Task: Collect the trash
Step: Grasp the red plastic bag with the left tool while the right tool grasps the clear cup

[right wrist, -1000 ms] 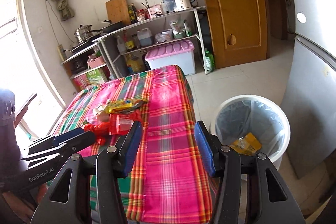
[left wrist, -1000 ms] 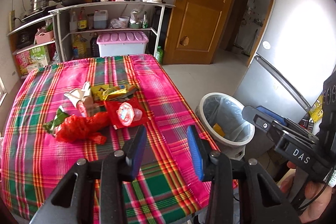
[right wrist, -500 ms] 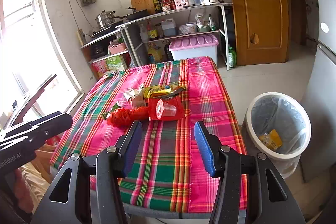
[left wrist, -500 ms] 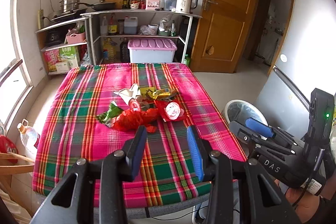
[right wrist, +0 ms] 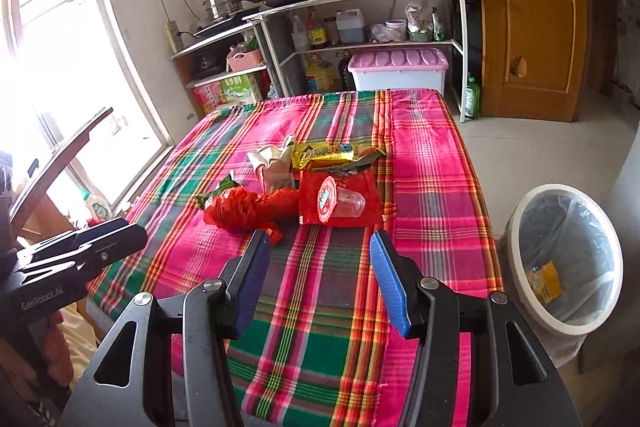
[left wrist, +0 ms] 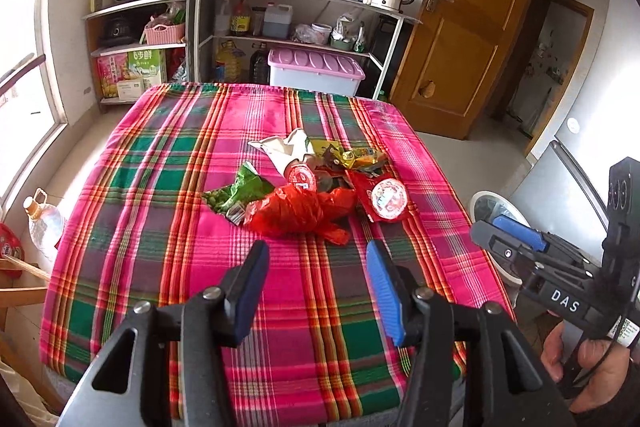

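A pink, green and red plaid tablecloth (right wrist: 420, 163) carries the litter: a crumpled red plastic bag (right wrist: 248, 207), and just beside the bag a green wrapper (left wrist: 236, 193), a white wrapper (right wrist: 272, 163), a yellow wrapper (right wrist: 328, 153) and a clear cup with a red lid (right wrist: 340, 203). Past the tablecloth's edge stands a white bin (right wrist: 560, 323) with a yellow scrap inside; behind it are a lilac-lidded box (right wrist: 396, 61) and an orange-brown door (right wrist: 532, 7).

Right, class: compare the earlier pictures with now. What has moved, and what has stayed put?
Both claws have swung from the bin side round to face the table, backing off so more of it shows. The left claw has its jaws opening, with nothing between them; the right claw stays open and empty. The trash pile, plaid tablecloth and bin have not shifted.
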`<action>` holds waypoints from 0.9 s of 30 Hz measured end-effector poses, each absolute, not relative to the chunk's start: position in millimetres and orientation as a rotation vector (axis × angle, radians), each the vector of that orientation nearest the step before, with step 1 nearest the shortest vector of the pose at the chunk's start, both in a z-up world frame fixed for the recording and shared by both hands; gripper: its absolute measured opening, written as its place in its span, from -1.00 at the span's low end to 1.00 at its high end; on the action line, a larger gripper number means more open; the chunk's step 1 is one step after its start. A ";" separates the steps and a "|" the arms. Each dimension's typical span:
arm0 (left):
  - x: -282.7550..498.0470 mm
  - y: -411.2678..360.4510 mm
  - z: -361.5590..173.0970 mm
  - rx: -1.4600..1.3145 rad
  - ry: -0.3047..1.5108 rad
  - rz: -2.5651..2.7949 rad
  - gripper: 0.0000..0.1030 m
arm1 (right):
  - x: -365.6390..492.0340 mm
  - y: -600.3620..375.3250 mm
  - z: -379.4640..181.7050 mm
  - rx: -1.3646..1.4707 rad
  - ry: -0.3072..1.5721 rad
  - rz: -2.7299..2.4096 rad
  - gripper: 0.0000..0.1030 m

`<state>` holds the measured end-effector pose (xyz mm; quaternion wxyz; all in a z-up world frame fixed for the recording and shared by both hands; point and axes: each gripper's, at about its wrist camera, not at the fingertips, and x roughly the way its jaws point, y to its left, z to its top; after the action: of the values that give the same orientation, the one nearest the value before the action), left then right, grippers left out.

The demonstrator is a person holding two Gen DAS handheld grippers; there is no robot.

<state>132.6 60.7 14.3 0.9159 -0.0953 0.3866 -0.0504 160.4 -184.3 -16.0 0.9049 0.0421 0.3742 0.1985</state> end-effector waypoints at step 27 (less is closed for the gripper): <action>232.5 62.8 -65.9 -0.153 0.865 -0.232 0.28 | 271.2 -151.5 -90.0 0.029 0.916 0.429 0.03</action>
<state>232.5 62.8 -65.9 0.8986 -0.0738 0.4176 -0.1121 271.2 -151.5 -90.0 0.8747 0.0141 0.4388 0.2054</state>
